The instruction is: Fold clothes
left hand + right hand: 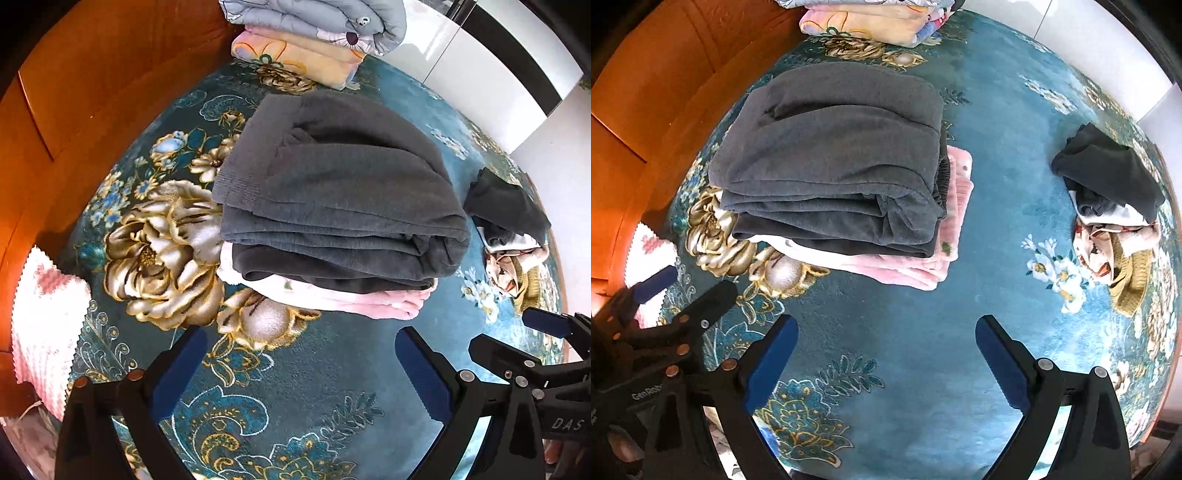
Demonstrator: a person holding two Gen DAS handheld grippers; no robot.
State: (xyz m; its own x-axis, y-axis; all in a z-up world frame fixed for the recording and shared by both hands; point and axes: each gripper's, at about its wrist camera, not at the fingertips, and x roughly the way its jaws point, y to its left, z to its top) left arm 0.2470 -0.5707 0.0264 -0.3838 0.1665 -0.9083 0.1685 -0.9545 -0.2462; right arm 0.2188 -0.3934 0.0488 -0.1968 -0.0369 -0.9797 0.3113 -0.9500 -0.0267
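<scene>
A folded dark grey garment (332, 192) lies on top of a folded pink garment (369, 301), stacked on a teal floral bedspread (314, 387). The stack also shows in the right wrist view, grey (831, 158) over pink (923, 266). A loose pile of unfolded clothes (509, 236) with a black piece on top lies to the right, also seen in the right wrist view (1112, 206). My left gripper (299, 365) is open and empty, hovering in front of the stack. My right gripper (886, 354) is open and empty beside it, to the right.
Folded quilts (314, 33) are stacked at the far edge of the bed. An orange wooden headboard (92, 110) runs along the left. A pink and white pillow (48, 332) lies at the left edge. White wardrobe doors (498, 62) stand behind.
</scene>
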